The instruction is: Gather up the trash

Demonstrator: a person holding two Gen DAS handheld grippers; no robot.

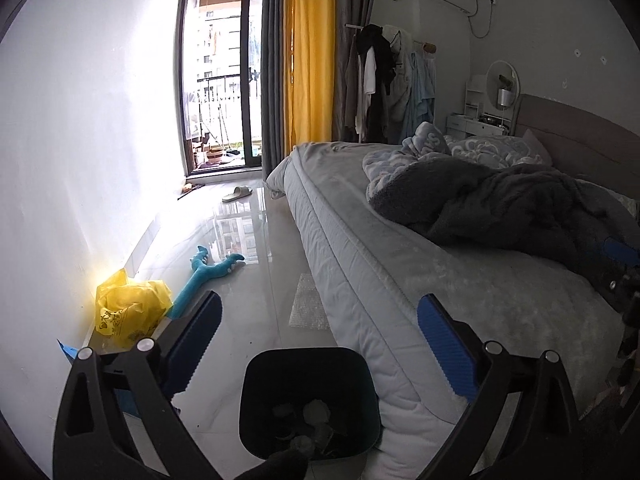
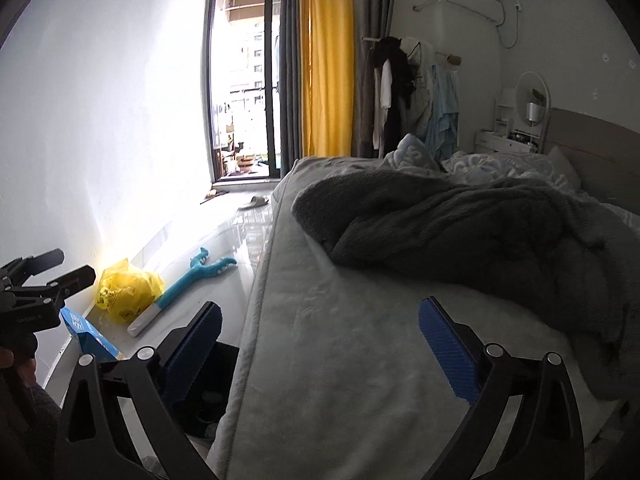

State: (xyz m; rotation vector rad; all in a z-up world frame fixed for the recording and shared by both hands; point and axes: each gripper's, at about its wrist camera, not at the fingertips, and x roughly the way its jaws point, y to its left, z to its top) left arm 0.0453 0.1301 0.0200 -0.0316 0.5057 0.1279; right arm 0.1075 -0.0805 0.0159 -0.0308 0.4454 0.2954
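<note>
In the left wrist view, the left gripper (image 1: 318,334) hung with its blue-padded jaws spread wide and nothing between them, above a black trash bin (image 1: 310,404) that stood on the glossy floor against the side of the bed (image 1: 400,280); crumpled grey scraps lay in the bin's bottom. A yellow plastic bag (image 1: 130,308) sat by the white wall, a teal long-handled grabber toy (image 1: 208,274) beside it, and a sheet of bubble wrap (image 1: 308,300) lay flat near the mattress edge. In the right wrist view, the right gripper (image 2: 320,340) was likewise wide open and empty, over the mattress corner, with the dark blanket (image 2: 460,224) heaped farther up the bed; a blue box (image 2: 90,334) leaned by the wall near the yellow bag.
</note>
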